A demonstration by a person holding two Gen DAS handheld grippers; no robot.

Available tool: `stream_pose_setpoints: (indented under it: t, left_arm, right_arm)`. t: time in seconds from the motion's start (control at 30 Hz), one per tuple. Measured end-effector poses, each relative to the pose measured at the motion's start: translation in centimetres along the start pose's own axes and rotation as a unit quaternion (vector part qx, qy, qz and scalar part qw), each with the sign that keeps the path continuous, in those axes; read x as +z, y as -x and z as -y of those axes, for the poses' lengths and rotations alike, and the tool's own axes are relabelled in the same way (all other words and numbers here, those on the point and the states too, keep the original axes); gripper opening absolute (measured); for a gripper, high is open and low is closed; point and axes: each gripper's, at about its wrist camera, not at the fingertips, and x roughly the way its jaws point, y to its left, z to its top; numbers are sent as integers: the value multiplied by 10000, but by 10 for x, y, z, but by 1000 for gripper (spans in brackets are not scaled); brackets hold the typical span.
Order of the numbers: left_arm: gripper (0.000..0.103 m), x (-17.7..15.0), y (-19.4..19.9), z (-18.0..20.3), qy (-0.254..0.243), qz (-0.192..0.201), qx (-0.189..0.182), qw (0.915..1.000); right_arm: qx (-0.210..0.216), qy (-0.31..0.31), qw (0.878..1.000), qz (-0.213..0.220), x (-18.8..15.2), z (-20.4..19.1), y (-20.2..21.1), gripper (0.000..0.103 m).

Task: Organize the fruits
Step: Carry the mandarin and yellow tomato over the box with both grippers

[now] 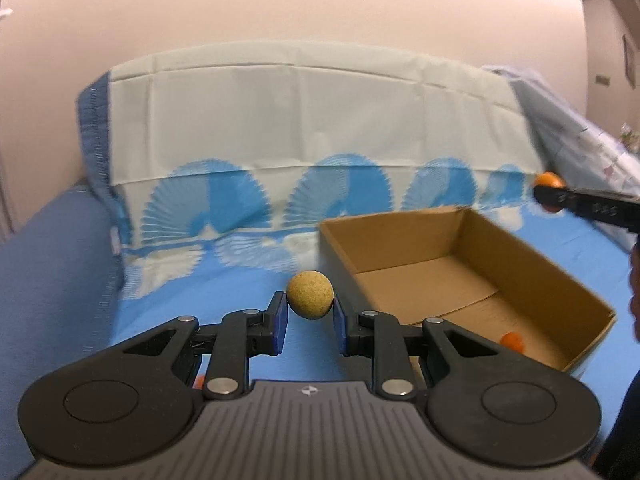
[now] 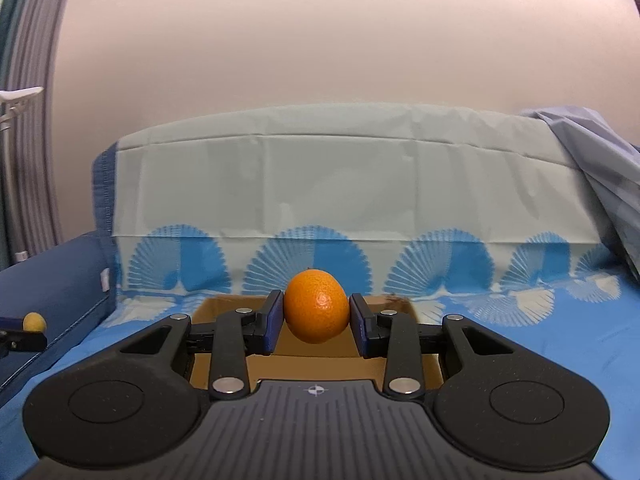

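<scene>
My left gripper [image 1: 310, 300] is shut on a small tan round fruit [image 1: 310, 294], held above the blue sheet just left of an open cardboard box [image 1: 568, 280]. One small orange fruit [image 1: 512, 341] lies in the box's near corner. In the right wrist view, my right gripper [image 2: 316, 312] is shut on an orange [image 2: 316, 306], held over the near part of the cardboard box [image 2: 224, 306]. The right gripper with its orange [image 1: 549, 182] shows at the right edge of the left wrist view. The tan fruit [image 2: 34, 322] in the left gripper shows at the far left of the right wrist view.
The box sits on a bed with a blue sheet [image 1: 160, 320]. A white and blue fan-patterned cloth [image 2: 340, 200] stands upright behind it. A crumpled pale blue blanket [image 2: 600, 168] lies at the right. A bit of orange [image 1: 199, 380] peeks out under the left gripper.
</scene>
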Motion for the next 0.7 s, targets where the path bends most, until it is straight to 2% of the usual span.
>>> stream_pose_setpoints:
  t: [0.13,0.33,0.57,0.7]
  left_arm:
    - [27,-7,-13,23,-8,-61,-255,9997]
    - [27,-15,-29,38,37,-36,-661,9978]
    - [27,-19,-44,47,-40,-151,-788,9968]
    - [27,-19,-44,48,-80,-133,-814,9966]
  right_arm:
    - [-107,28,9999,-55,0,6,3,37]
    - [-278,116,9995,-52,3,18,8,37]
    - [-537,120,9984,-133,-5,34,11,37]
    - [-549,190,9982,-155,-7,37,12,37]
